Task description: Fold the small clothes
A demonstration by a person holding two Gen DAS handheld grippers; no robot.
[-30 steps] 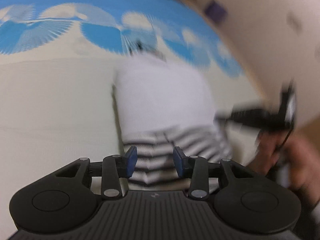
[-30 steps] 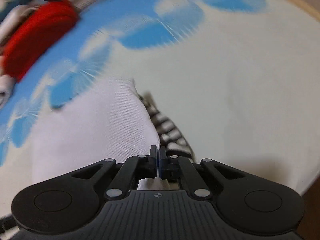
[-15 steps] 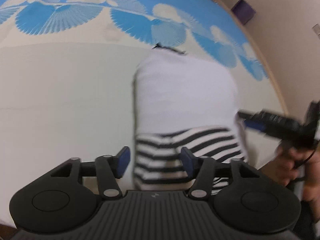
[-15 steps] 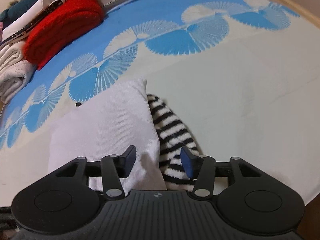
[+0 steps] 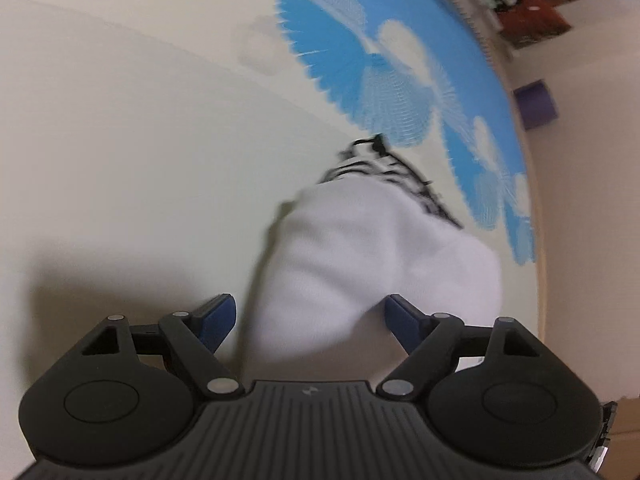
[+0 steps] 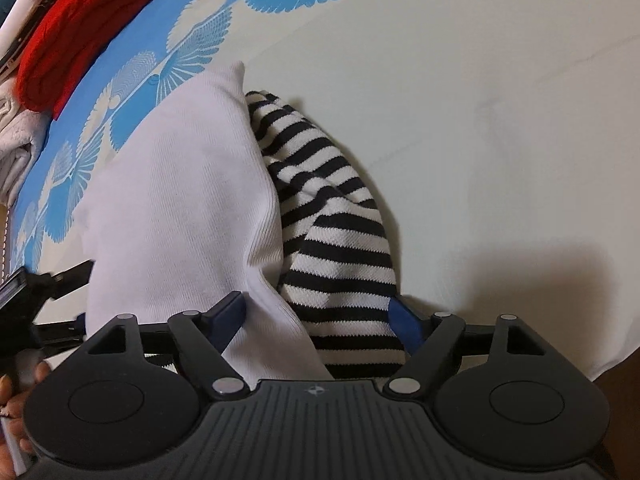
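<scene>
1. Two grippers in play, both hanging over one small white ribbed-knit garment point(image 6: 176, 200) folded on top of its black-and-white striped part point(image 6: 332, 240), all of it lying on a pale cream bed cover with a blue fan-pattern border point(image 6: 480, 120).
2. Far left of the right wrist view: a folded red knitted piece point(image 6: 76, 28) sits in the top corner, with a folded off-white bit of clothing point(image 6: 16, 140) just below it, both at the edge of the blue border and well apart from the garment.
3. Lower left of that same view you can spot the left gripper point(image 6: 76, 296), blurry and black, right at the white garment's left edge, with a bit of the person's hand point(image 6: 12, 396) under it.
4. From its own camera, the left gripper point(image 5: 310, 320) has its blue-padded jaws spread wide; they've just been opening. The near end of the white fabric sits between them but neither pad is pressing on it, so it's let go.
5. Right gripper point(image 6: 318, 314): same deal, jaws just been opening and now wide apart. White fold and striped part both run between the blue pads; the right pad looks to be right up against the stripes, no squeeze.
6. Far right in the left wrist view: a purple boxy thing point(image 5: 536, 106) on the floor past the bed's edge, too blurry to say more.
</scene>
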